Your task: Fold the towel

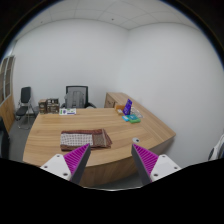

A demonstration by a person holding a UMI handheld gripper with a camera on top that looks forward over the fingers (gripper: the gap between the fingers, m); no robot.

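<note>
A checked towel [84, 138], pink and white with a dark brown edge, lies roughly flat on the wooden desk [115, 140], just beyond my left finger. My gripper [112, 160] is open and empty, held above the desk's near edge. Its two fingers with purple pads [76, 157] stand wide apart, with nothing between them.
A purple bag [127, 105] and a small teal thing [131, 119] sit at the desk's far right. A dark office chair [77, 97] stands behind the desk, another chair [24, 98] by the left wall. A white object [216, 150] is at the right.
</note>
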